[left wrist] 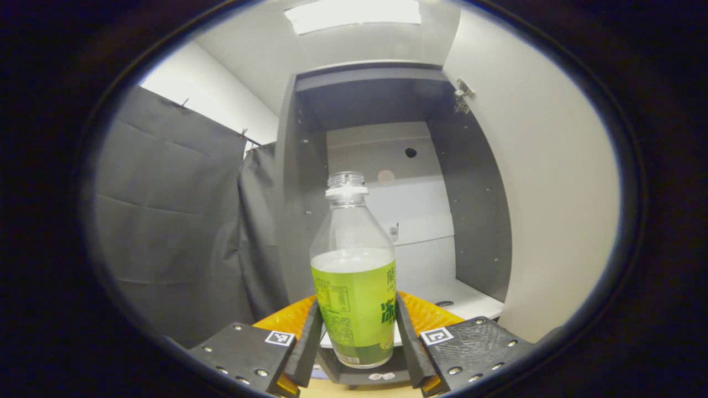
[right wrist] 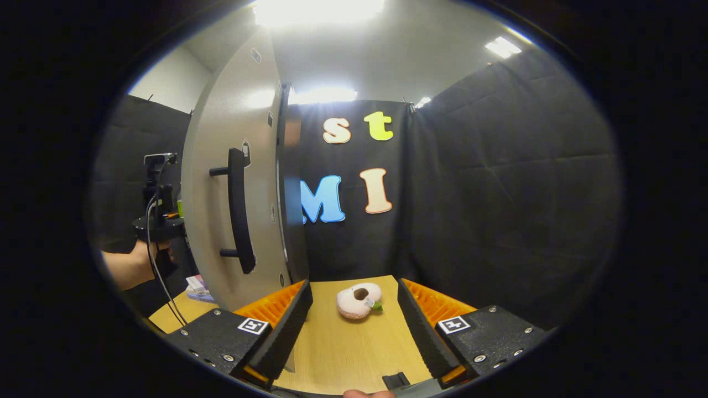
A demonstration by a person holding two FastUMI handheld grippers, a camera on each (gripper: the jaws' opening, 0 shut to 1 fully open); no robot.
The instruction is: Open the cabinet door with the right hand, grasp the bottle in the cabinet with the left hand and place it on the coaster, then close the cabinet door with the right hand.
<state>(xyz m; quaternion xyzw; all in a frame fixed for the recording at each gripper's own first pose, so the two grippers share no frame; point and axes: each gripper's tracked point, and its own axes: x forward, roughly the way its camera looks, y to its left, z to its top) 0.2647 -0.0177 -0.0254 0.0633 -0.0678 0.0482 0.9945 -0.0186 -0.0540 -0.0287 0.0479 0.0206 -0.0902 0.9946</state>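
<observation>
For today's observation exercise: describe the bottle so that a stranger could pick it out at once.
Find the open grey cabinet with its pale door swung right. Directly before it, the left gripper holds a clear bottle. Capless, with a bright green label, it is unmistakable.

A pale doughnut-shaped toy (right wrist: 359,300) lies on the wooden table (right wrist: 343,348).

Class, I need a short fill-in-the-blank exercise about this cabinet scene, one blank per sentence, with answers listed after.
1. The left claw is shut on the clear plastic ____ with the green label.
2. The bottle has no ____ on its neck.
3. The white cabinet door with the black bar handle stands ____.
4. The right claw is ____, above the wooden table.

Answers: bottle; cap; open; open
</observation>
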